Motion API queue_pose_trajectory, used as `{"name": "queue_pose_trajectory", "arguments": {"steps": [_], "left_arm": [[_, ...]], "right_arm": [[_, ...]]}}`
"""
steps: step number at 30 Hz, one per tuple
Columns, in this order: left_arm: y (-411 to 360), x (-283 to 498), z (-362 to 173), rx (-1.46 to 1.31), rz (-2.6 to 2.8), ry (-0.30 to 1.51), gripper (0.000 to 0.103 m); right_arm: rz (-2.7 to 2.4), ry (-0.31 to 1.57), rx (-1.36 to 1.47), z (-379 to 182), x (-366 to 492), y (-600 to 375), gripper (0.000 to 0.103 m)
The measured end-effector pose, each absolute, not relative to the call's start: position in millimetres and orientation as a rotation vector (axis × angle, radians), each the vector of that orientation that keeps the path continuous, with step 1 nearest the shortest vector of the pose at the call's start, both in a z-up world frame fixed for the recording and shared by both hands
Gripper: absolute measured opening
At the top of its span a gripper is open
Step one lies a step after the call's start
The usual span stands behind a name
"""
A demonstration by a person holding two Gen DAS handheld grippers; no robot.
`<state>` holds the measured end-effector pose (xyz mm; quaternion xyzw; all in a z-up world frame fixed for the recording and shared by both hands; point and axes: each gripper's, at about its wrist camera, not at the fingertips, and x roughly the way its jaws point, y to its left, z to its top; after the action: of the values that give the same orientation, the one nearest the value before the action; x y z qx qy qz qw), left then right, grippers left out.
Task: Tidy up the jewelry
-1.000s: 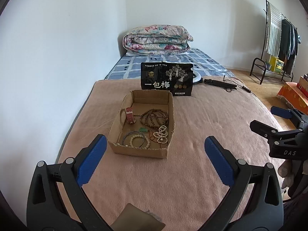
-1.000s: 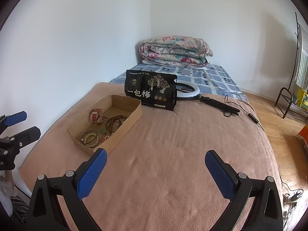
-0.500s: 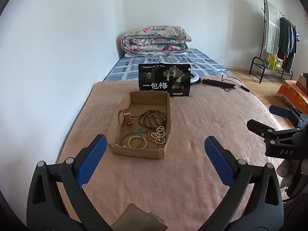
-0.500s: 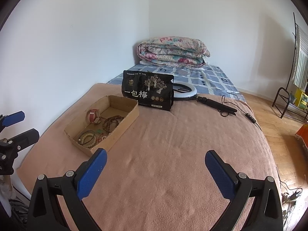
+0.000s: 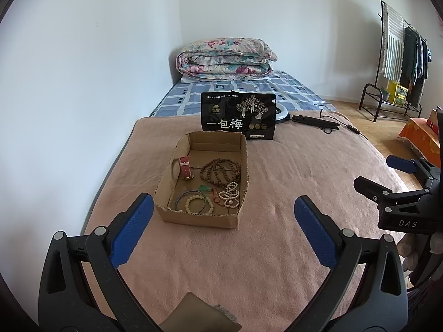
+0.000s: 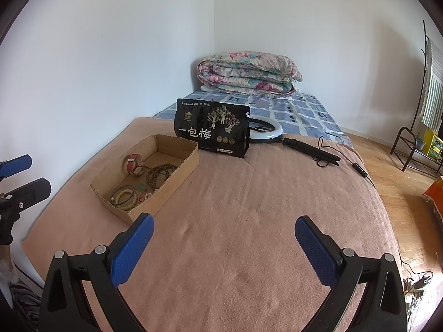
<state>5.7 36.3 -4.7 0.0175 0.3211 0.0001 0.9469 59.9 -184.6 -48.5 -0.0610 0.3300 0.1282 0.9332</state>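
Hovering wide open and empty above the pink blanket [image 5: 249,249]: left claw [image 5: 221,227] and right claw [image 6: 224,246]. Lying inside the cardboard box [image 5: 199,217], near the black pouch [image 5: 238,120]: beaded bracelets [image 5: 199,204], brown bead necklace [image 5: 220,173], red watch [image 5: 185,168].

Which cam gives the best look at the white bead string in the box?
Left wrist: it looks down into the cardboard box, so the white bead string shows whole by the right wall. In the right wrist view the box's near wall hides nearly all of it.
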Motion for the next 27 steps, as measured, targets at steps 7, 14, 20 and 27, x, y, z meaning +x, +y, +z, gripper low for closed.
{"name": "queue_pose_trajectory", "arguments": {"steps": [7, 14, 20, 27], "left_arm": [[38.1, 5.8, -4.7, 0.037, 0.000, 0.654, 0.103], [37.9, 5.6, -4.8, 0.033, 0.000, 0.652, 0.103], [38.2, 5.6, -4.9, 0.036, -0.001, 0.653, 0.103], [38.2, 5.4, -5.7, 0.035, 0.000, 0.653, 0.103]], "right_arm": [[0.260, 0.675, -0.128, -48.5, 60.9, -184.2, 0.103], [0.260, 0.675, -0.130, -49.4, 60.7, -185.0, 0.103], [0.261, 0.675, -0.130, -49.3, 60.7, -184.9, 0.103], [0.259, 0.675, -0.130, -48.9, 60.8, -184.4, 0.103]]}}
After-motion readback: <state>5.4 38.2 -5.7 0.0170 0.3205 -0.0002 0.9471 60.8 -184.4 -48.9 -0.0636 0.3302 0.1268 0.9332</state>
